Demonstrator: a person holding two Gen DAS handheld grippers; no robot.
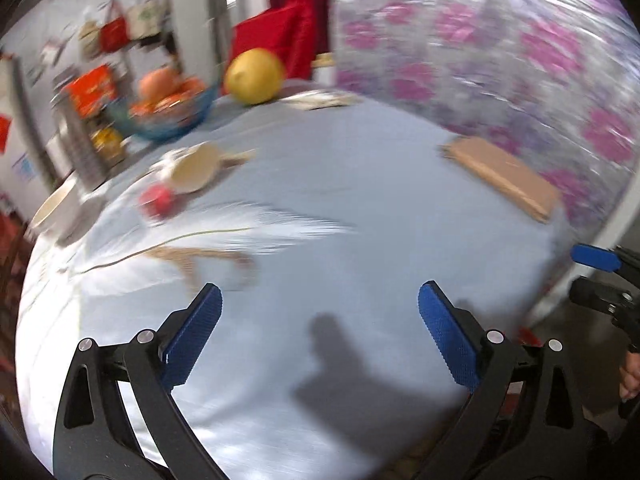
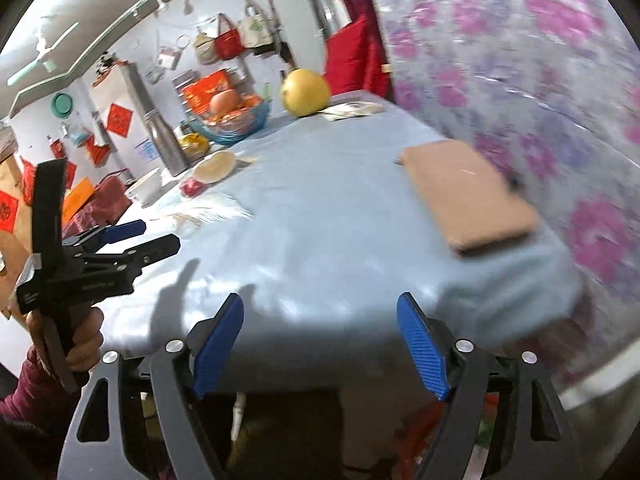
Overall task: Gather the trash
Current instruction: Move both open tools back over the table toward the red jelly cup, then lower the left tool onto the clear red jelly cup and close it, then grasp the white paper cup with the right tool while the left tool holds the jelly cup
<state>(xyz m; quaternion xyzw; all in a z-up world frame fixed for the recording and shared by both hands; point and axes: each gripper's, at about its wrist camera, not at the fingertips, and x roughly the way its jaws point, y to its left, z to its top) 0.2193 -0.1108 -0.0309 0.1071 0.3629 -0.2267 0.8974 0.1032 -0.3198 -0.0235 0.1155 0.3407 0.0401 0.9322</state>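
Observation:
On the light blue tablecloth (image 1: 360,208) lie a red crumpled wrapper (image 1: 157,199), a white tissue or plastic scrap (image 1: 280,226) and brown paper scraps (image 1: 192,258), all blurred. They also show in the right wrist view: the wrapper (image 2: 191,186) and the white scrap (image 2: 218,211). My left gripper (image 1: 320,320) is open and empty above the near table, short of the scraps. It shows from the side in the right wrist view (image 2: 154,236). My right gripper (image 2: 320,332) is open and empty at the table's near edge.
A flat brown cardboard piece (image 2: 468,196) lies at the right edge of the table. At the back stand a yellow pomelo (image 2: 305,92), a blue glass fruit bowl (image 2: 232,118), a steel bottle (image 2: 162,136) and a cream bowl (image 2: 216,166). A floral curtain (image 2: 540,60) hangs on the right.

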